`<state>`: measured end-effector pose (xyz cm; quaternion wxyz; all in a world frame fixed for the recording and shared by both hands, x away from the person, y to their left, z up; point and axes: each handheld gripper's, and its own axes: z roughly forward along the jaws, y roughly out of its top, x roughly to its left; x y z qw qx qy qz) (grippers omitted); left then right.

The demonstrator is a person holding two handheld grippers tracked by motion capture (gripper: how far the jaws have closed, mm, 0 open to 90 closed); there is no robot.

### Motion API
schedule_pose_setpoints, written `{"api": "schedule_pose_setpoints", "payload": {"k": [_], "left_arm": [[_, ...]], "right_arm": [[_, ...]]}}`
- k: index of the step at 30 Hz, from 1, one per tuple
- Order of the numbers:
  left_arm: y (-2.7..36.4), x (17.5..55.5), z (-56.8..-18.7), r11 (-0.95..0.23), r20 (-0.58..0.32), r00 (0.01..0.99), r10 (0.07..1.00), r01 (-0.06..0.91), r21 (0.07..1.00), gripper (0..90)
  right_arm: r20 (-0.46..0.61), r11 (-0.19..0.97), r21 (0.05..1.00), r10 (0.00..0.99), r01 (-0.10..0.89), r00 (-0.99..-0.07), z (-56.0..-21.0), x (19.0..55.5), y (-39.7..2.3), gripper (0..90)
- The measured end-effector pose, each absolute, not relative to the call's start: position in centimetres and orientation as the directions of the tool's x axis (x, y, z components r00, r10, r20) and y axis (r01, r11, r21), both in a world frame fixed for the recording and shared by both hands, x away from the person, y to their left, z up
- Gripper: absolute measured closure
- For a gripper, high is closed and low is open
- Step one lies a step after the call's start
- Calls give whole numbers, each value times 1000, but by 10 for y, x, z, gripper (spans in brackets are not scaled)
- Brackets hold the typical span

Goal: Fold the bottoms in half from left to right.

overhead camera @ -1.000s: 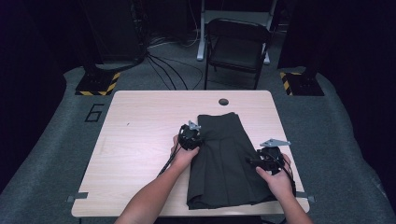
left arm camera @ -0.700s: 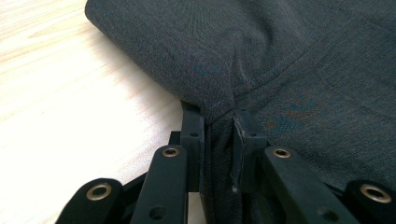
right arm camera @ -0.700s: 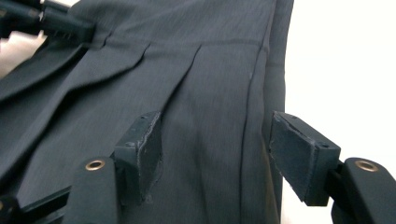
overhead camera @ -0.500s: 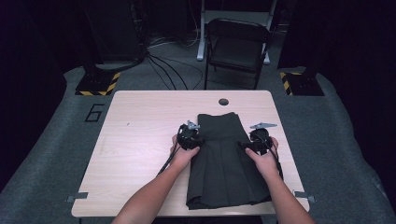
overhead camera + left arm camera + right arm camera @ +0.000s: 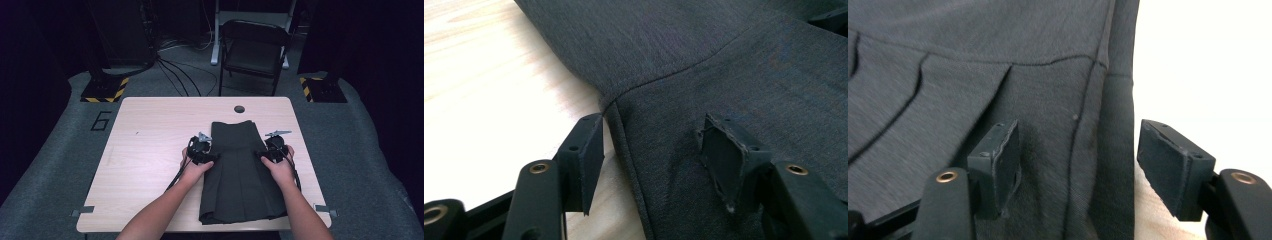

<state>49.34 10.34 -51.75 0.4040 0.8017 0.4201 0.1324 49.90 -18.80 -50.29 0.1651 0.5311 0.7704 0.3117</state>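
While both of my hands sit at the waist of the dark pleated skirt point(image 5: 240, 170), I read this as the moment between two grips in a folding or straightening job. The skirt lies flat on the wooden table point(image 5: 150, 150), right of the middle, waistband toward the far edge and hem hanging close to the near edge.

My left gripper point(image 5: 202, 150) rests at the skirt's left edge, just below the waistband seam. Its jaws have just been opening; in the left gripper view they stand apart, one pad over bare wood beside the cloth and the other lying on the fabric, so the skirt's edge point(image 5: 624, 145) runs between them with nothing pinched.

My right gripper point(image 5: 274, 149) is at the opposite edge, level with the left one. In the right gripper view its jaws are spread as well, one pad on the pleated cloth and the other out past the side edge point(image 5: 1123, 150) over the table. The fabric edge lies between the pads, unpressed.

So I judge the step in hand to be lining up both grippers for a matched hold on the two sides near the waist. The next move calls for sinking each outer jaw low enough to get under the edge, then closing both together, so that all the layers are caught and the pleats stay in line. If one side bites shallow, the cloth could slip and skew.
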Motion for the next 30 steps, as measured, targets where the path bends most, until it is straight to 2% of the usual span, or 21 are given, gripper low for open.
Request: {"api": "schedule_pose_setpoints", "payload": {"k": [9,17,21,22,26,27,28,29,30], "left_arm": [[104,496,-522,-313,-147,611,778,579,753,394],[102,494,-524,-304,-144,609,780,569,764,413],[102,493,-526,-287,-151,613,776,556,780,466],[102,493,-527,-283,-156,613,775,557,781,495],[102,492,-528,-245,-190,595,781,572,783,555],[101,492,-528,-225,-213,584,783,585,779,586],[100,491,-528,-217,-213,579,787,583,783,663],[99,490,-528,-205,-218,571,792,585,785,663],[99,490,-527,-216,-206,578,790,576,788,702]], "right_arm": [[120,238,642,908,729,-401,-509,498,-194,385],[107,262,658,895,706,-433,-510,495,-192,497],[125,259,661,888,704,-443,-511,493,-191,596],[137,257,661,883,706,-449,-511,493,-192,654],[149,257,663,875,703,-461,-511,493,-193,717],[143,261,663,876,702,-461,-511,493,-193,732],[138,257,660,882,706,-451,-509,491,-189,758],[138,257,660,882,706,-451,-509,491,-189,758],[129,261,658,885,706,-447,-508,490,-188,770]]}}
